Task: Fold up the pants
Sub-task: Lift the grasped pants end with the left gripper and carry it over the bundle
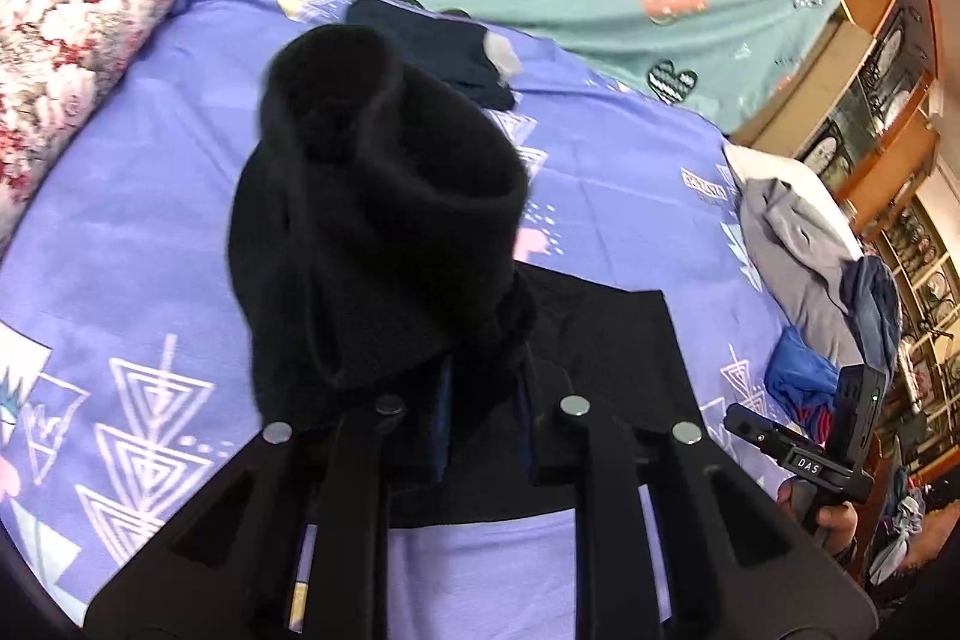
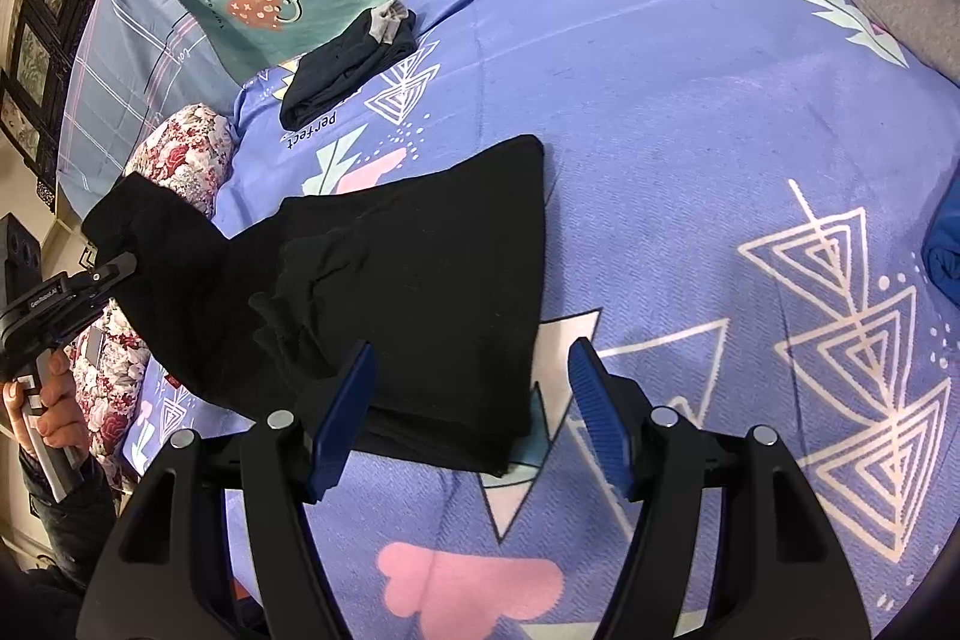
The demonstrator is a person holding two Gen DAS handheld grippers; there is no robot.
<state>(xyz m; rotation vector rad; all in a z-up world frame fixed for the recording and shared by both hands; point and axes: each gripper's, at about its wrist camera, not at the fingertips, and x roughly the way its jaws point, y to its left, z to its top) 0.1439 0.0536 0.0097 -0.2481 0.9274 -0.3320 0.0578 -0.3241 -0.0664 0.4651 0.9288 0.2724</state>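
Black pants [image 2: 420,250] lie partly folded on the purple patterned bedspread [image 2: 660,100]. My left gripper [image 1: 480,370] is shut on one end of them. That end hangs bunched and lifted right in front of the left wrist camera [image 1: 384,220], hiding the fingertips. In the right wrist view the left gripper [image 2: 114,268] holds this end up at the far left, with a hand on its handle. My right gripper [image 2: 471,370] stands open over the near edge of the flat part, its blue pads [image 2: 354,400] apart with nothing pressed between them.
A folded dark navy garment [image 2: 348,64] lies further back on the bed. A floral pillow [image 1: 78,40] is at the left. Grey clothes [image 1: 792,232] and a blue garment [image 1: 798,376] are piled at the right edge, with wooden shelves [image 1: 888,40] beyond.
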